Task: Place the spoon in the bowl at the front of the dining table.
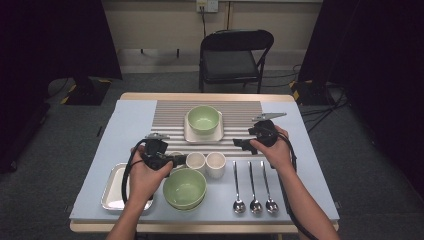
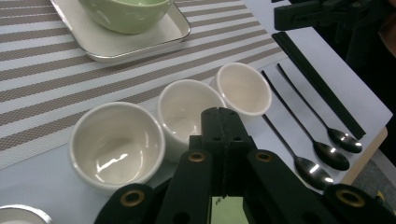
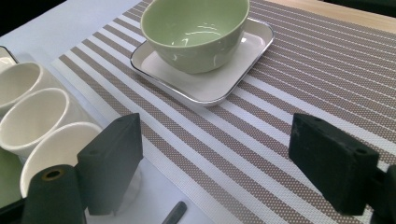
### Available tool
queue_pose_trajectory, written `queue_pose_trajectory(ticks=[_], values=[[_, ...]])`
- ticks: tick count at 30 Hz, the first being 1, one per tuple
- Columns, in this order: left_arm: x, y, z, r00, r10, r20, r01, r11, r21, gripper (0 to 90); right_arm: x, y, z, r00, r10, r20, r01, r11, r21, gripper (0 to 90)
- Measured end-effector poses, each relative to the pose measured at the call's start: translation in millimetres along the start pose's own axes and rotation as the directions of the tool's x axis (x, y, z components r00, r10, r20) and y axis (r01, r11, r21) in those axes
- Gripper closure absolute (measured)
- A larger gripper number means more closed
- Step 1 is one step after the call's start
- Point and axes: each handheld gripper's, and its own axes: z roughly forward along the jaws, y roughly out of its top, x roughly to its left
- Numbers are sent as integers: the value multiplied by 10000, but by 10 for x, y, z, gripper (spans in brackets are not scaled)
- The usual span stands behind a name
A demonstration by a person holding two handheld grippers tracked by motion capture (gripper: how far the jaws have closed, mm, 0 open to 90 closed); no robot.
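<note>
My left gripper [image 1: 181,159] is shut with nothing between its jaws, and it hovers just above three white cups [image 2: 116,142] standing in a row on the pale blue cloth. In the left gripper view its closed tips [image 2: 219,117] overlap the middle cup [image 2: 184,107]. My right gripper [image 1: 243,145] is open and empty, held over the striped placemat [image 3: 289,84] to the right of the cups [image 3: 37,116]. A green bowl [image 1: 203,119] sits on a white square plate [image 1: 190,135] at the middle of the mat.
Stacked green bowls [image 1: 184,188] stand near the front edge, in front of the cups. A metal tray [image 1: 112,192] lies at the front left under my left forearm. Three spoons [image 1: 254,190] lie at the front right, with black chopsticks [image 2: 322,88] beside them. A folding chair [image 1: 235,52] stands beyond the table.
</note>
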Motion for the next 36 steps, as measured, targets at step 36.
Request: queue_pose_trajectory(ticks=[36], values=[[-655, -42, 467, 9954, 734, 614, -760, 9962, 420, 900, 20, -91, -35, 9999, -18, -150, 19, 10000, 55, 170]])
